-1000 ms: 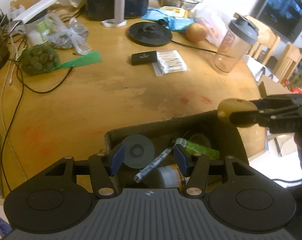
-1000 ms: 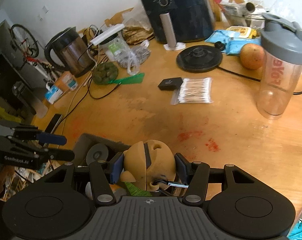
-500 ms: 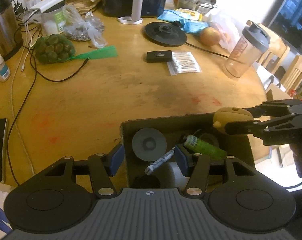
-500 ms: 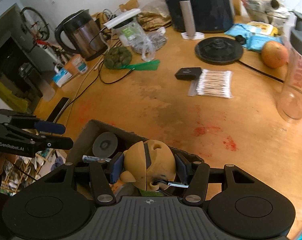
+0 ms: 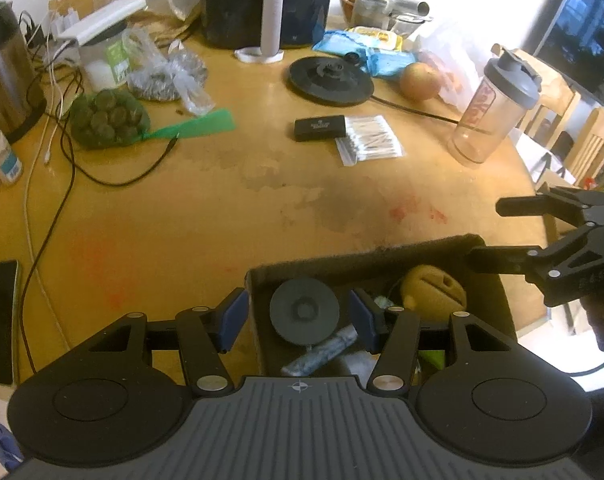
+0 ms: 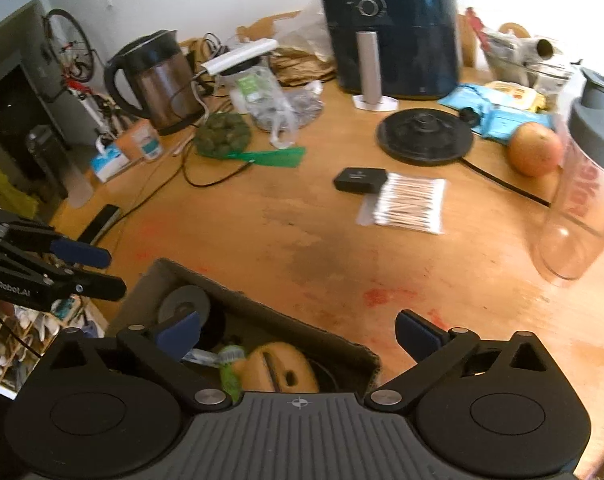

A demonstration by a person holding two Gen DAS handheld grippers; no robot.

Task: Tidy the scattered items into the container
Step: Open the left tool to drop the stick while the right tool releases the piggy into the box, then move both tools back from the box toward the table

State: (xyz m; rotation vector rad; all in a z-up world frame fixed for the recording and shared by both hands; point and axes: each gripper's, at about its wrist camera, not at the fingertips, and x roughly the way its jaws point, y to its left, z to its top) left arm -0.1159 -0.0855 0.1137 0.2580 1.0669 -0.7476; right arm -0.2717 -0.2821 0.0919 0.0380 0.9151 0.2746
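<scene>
The yellow toy (image 6: 279,368) now lies in the cardboard box (image 5: 366,260), freed from the right gripper (image 6: 297,332).

A second ago the right gripper's blue pads clamped the rounded yellow toy above the box; now its jaws are swinging wide apart with nothing between them, and the toy rests inside among a grey disc (image 5: 304,311), a green tube (image 6: 229,374) and a rolled wrapper (image 5: 322,352). The left gripper (image 5: 297,316) hangs over the box's near-left corner, its jaws opening slightly, part-way apart and straddling the box wall without pressing on anything, much as before. On the wooden table (image 5: 205,208) beyond, the cotton swabs (image 5: 368,140), small black case (image 5: 320,128), shaker bottle (image 5: 490,108) and orange (image 5: 420,81) lie where they did.
</scene>
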